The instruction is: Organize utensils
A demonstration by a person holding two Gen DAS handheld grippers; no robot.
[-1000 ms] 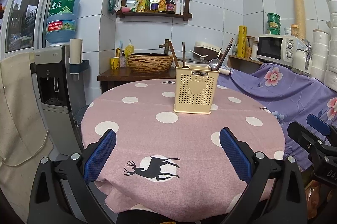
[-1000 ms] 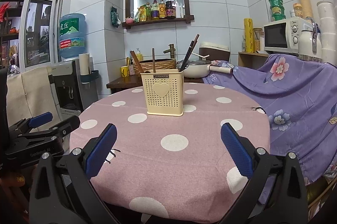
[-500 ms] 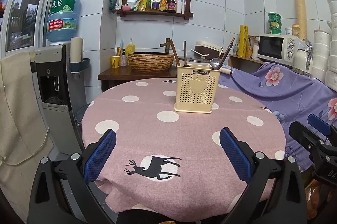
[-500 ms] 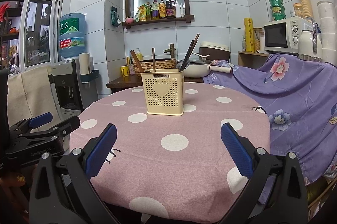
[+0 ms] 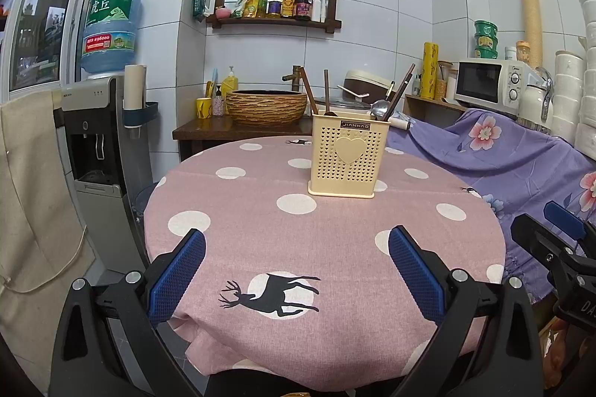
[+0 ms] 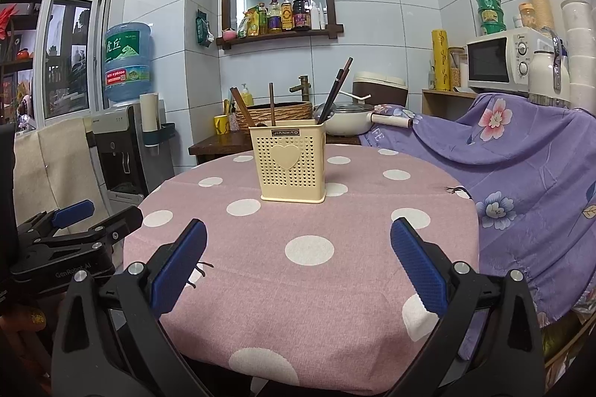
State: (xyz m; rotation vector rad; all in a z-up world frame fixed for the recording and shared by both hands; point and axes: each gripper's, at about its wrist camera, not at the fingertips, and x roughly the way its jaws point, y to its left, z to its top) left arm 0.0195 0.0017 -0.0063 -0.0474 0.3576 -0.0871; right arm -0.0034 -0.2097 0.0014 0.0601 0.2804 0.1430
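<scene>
So the round table with the pink polka-dot cloth (image 5: 260,221) had just one thing standing on it, a cream perforated plastic utensil caddy with a heart on the front (image 5: 348,158), sitting a bit past the middle toward the far side. Everything I could see that counts as a utensil was already standing in it. On the left side there were two brown wooden handles (image 6: 272,102), one leaning left and one nearly upright. On the right there was a pair of dark chopsticks (image 6: 337,87) leaning right, plus one shiny metal spoon bowl (image 5: 379,107) poking over the rim. That's five pieces by my count, though the caddy wall hid the lower halves, so there might've been more tucked inside.

Nothing loose was lying on the cloth that I could spot, so to me it looked either basically done or not really started on whatever sorting was meant to happen inside the caddy. Couldn't tell which from where I stood.

Both tools were held low at the near edge of the table, well apart from the caddy. The left hand-held gripper (image 5: 296,270) had its blue-padded fingers spread wide with nothing between them. Same story for the right hand-held gripper (image 6: 298,266), fully spread and holding nothing. If anything was left to do, my guess is one of them would have to reach forward to those handles first
</scene>
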